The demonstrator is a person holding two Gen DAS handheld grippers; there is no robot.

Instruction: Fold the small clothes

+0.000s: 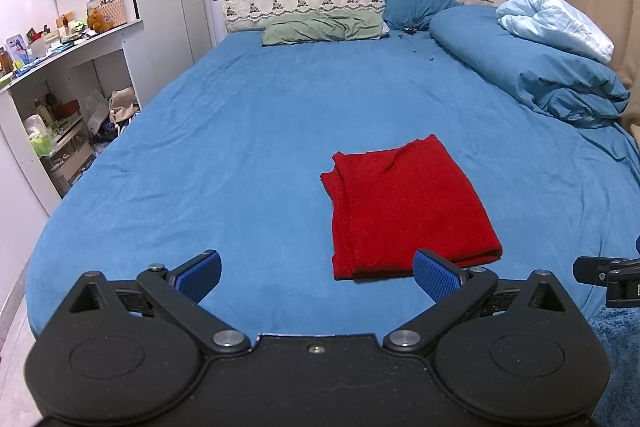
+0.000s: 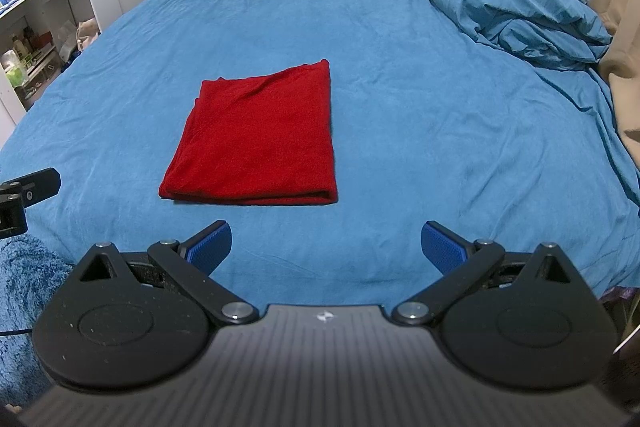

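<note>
Red cloth (image 2: 256,135) on blue sheet (image 2: 420,99).

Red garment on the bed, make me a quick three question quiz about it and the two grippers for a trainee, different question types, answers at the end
1. True or false: the left gripper is shut on the red garment.
2. Multiple choice: the red garment lies A) spread out in a single layer, B) folded into a rough rectangle of stacked layers, C) crumpled on the green pillow.
3. Fill in: the red garment rests on the blue ____, and the right gripper is ____.

Key
1. False: its jaws stand wide apart, short of the cloth.
2. B: layered edges show along its near and left sides.
3. Bedsheet; open, holding nothing.
</note>
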